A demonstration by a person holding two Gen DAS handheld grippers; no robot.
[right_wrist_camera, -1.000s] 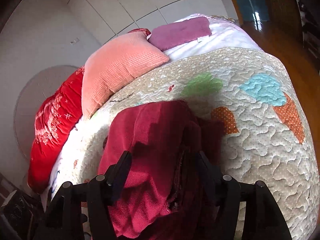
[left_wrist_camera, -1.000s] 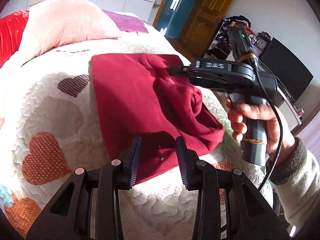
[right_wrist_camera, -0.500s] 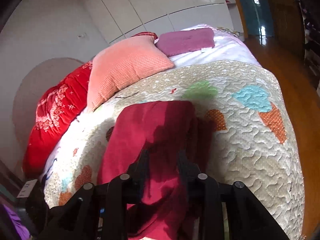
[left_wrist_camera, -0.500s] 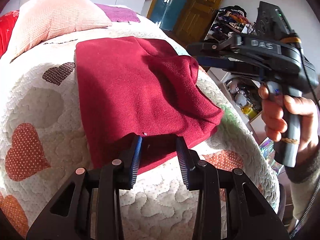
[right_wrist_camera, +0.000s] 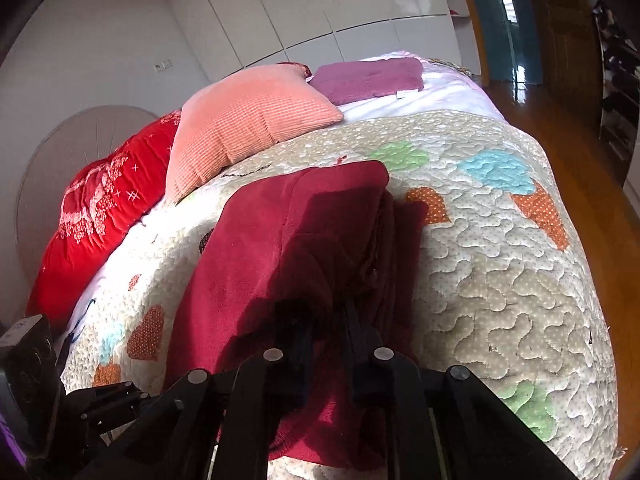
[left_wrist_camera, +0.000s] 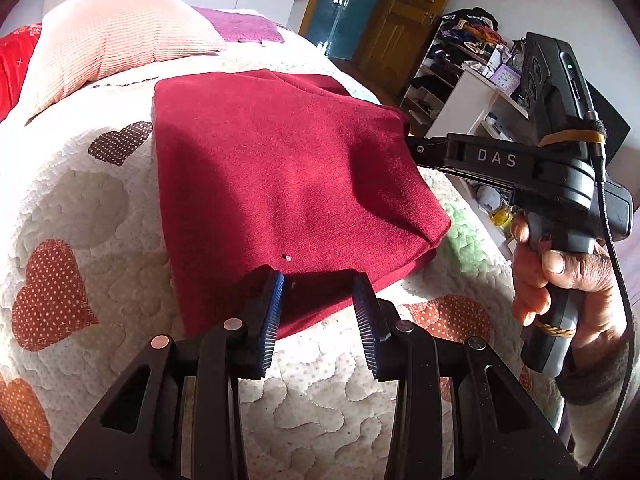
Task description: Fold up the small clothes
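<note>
**Maroon knit pinched at its right edge**

Maroon sweater (left_wrist_camera: 280, 184) lies folded on my heart-patterned quilt (left_wrist_camera: 80, 208). My right gripper (right_wrist_camera: 324, 320) is clamped on the sweater's right-hand edge, lifting it. My left gripper (left_wrist_camera: 318, 308) hangs over the near hem, fingers apart, holding nothing.

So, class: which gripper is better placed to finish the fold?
Right. The right gripper is shut on the garment; the left gripper hangs open, gripping nothing.
</note>
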